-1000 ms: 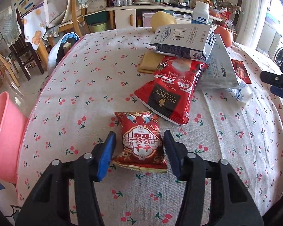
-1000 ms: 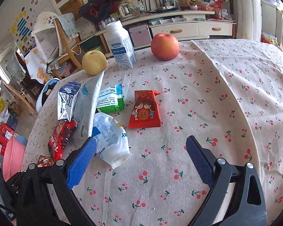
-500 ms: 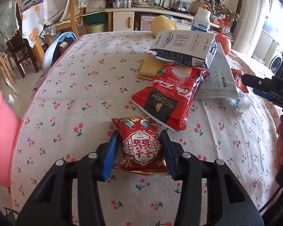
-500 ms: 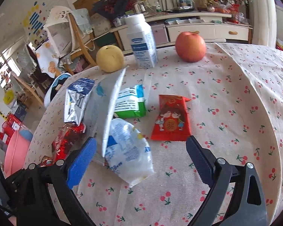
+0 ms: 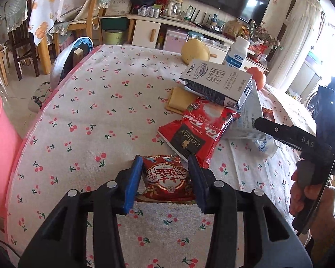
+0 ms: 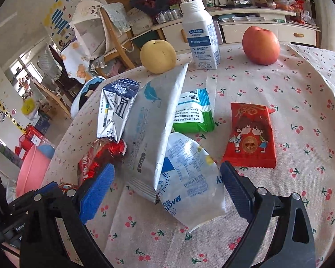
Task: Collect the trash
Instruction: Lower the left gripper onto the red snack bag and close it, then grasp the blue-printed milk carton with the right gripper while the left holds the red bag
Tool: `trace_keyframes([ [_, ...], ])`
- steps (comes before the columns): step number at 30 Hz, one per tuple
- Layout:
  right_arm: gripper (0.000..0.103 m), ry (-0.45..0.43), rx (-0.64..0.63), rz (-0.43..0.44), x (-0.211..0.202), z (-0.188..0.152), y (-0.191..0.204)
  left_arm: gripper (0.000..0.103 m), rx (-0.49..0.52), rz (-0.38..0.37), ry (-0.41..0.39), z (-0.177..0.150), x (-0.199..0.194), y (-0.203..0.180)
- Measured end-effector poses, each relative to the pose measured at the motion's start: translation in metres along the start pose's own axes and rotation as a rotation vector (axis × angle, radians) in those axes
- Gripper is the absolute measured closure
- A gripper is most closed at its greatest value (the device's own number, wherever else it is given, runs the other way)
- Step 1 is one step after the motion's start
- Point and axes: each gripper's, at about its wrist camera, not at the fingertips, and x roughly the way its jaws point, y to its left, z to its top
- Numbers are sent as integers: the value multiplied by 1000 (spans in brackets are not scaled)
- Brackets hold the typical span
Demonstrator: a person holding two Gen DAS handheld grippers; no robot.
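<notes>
Red foil, a small snack packet (image 5: 164, 178), lies flat on the cherry-print tabletop (image 5: 96, 111) between the blue pads of your left gripper (image 5: 165, 175), whose jaws are closing on its two sides; whether the pads press it yet you cannot tell. Just beyond it lies a red milk-tea bag (image 5: 196, 131), its far end under a flattened grey milk carton (image 5: 216, 84). Your right gripper (image 6: 167, 184) stands spread wide around a white pouch (image 6: 187, 185) and the near end of a long white wrapper (image 6: 154, 125), touching neither. A pink plastic basin (image 5: 0, 147) sits off the tabletop's left edge; its inside is hidden.
</notes>
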Motion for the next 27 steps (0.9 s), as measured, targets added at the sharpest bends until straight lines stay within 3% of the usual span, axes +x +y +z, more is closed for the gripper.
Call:
trace_keyframes([
  [1,8,-6,-3,11,0,1,2,76,0,-2,-5,0,-1,1],
  [2,8,-11,-3,21,1,2,2,78,-2,-5,-5,0,-2,2],
  [4,11,-24,8,44,1,4,3,78,-23,-25,-6,1,-3,6],
  [6,21,-38,5,59,1,6,5,78,-38,-33,1,1,-2,10],
  [9,25,-47,-7,60,3,9,8,77,-51,-33,15,0,2,13],
  [11,29,-52,4,66,3,9,6,71,-52,-34,19,-1,3,14],
  [13,29,-48,23,75,4,10,3,53,-43,-33,24,-2,4,11],
  [16,25,-72,18,14,-2,11,3,39,-19,-5,36,-5,8,6],
  [20,12,-114,-39,-22,-10,14,16,35,11,49,53,-9,14,3],
  [23,10,-139,-136,-39,-11,18,35,35,5,60,72,-10,18,3],
  [27,10,-132,-264,-71,4,27,56,35,77,93,72,-14,20,-12],
])
